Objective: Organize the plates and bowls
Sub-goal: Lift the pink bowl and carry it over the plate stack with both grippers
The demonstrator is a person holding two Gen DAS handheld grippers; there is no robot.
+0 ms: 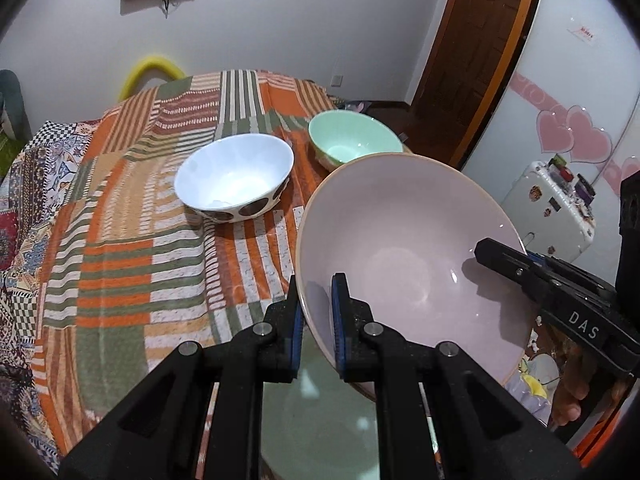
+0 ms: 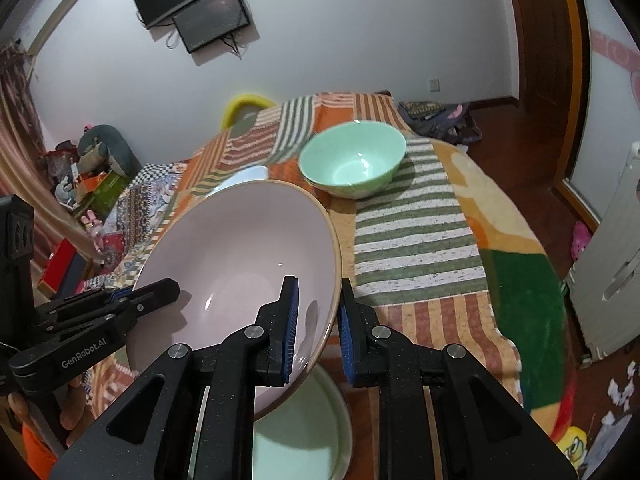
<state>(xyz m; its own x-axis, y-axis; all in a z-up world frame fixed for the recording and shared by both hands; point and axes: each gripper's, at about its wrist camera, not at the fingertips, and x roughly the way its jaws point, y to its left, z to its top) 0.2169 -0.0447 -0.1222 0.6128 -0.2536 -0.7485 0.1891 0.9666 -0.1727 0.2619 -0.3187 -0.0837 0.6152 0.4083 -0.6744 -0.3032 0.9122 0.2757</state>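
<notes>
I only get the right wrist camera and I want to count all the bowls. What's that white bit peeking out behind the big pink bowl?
Observer: It's a white bowl, upright on the striped cloth, left of the green bowl and apart from it.
Operator: Does it have a pattern?
Observer: Yes, dark round spots on its outside, near the bottom.
Operator: Is the other hand-held gripper really pinching the pink one?
Observer: Yes. The left hand-held gripper has one blue pad inside and one outside the rim of the pink bowl, shut on it.
</notes>
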